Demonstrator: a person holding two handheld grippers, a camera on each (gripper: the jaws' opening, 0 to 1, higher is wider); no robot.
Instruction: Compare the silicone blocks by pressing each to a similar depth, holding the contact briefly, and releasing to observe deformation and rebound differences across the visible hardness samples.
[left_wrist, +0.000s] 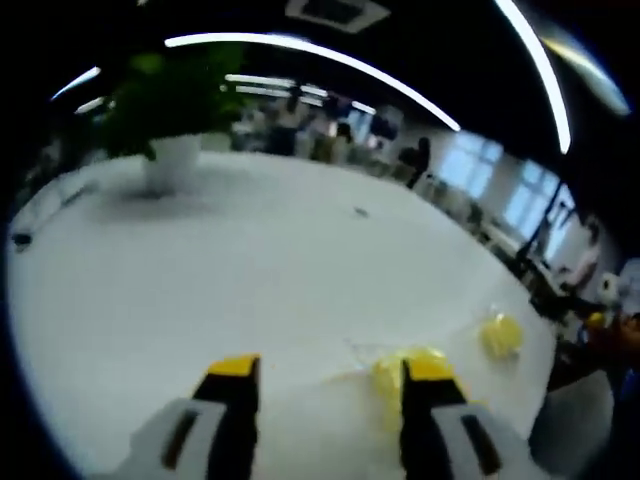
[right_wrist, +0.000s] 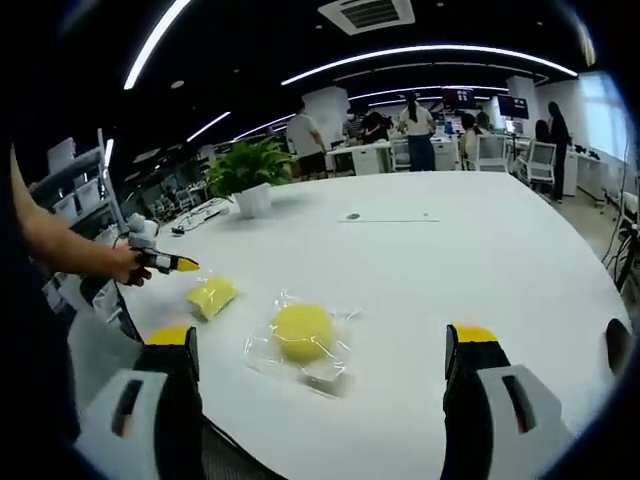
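In the right gripper view, the right tongs (right_wrist: 320, 365) stand wide, holding nothing. Just ahead at twelve o'clock lies a round yellow silicone block (right_wrist: 303, 331) in clear wrap; a squarer yellow block (right_wrist: 212, 295) sits at ten o'clock. Beyond it hover the left tongs (right_wrist: 170, 263), also spread. The slick wrap could let a block slide across the white surface (right_wrist: 450, 260) under an off-centre press.

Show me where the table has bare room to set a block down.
Bare: the wide table stretch between the round yellow block in its wrapper and the far edge, right of the potted plant. Crowded: the near left, where the smaller yellow block lies beside the left gripper.
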